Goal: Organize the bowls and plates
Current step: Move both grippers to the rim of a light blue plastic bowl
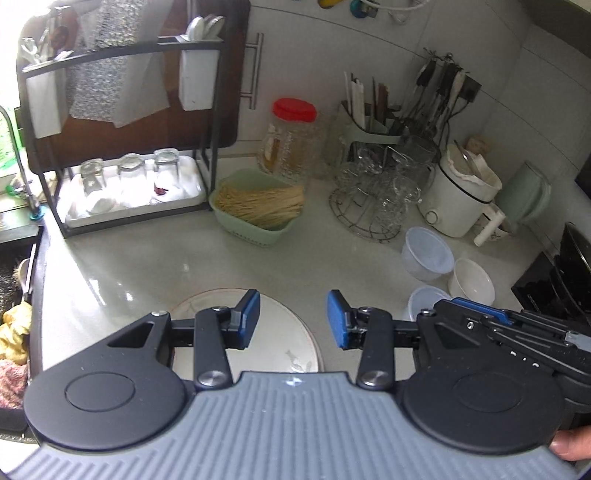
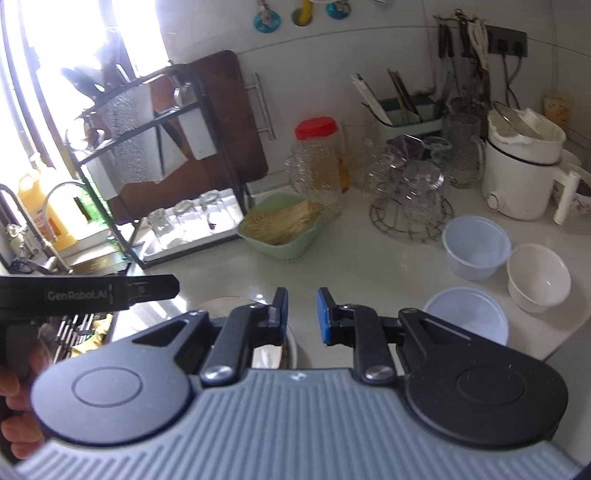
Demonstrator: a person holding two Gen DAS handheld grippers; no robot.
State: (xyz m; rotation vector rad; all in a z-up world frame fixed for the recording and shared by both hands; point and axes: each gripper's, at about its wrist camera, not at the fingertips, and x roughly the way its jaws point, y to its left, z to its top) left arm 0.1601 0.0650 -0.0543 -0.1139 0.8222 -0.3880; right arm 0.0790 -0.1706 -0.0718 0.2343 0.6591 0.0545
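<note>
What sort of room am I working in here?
A home kitchen, most likely: a pale stone-like countertop, a black metal drying rack holding upturned glasses, and a green caddy of utensils.

Bright kitchen corner with a pale counter

White tiled wall (image 2: 388, 48) fills the upper right; a window (image 2: 85, 33), washed out by glare, sits upper left beside what seems a sink (image 1: 18, 254); the glossy countertop (image 1: 129, 269) reflects daylight.

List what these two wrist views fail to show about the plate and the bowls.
- Plate: near part hidden by the left gripper in its own view; mostly covered in the right wrist view.
- Nearest translucent bowl: near rim behind the right gripper.
- White bowl: base out of sight.
</note>
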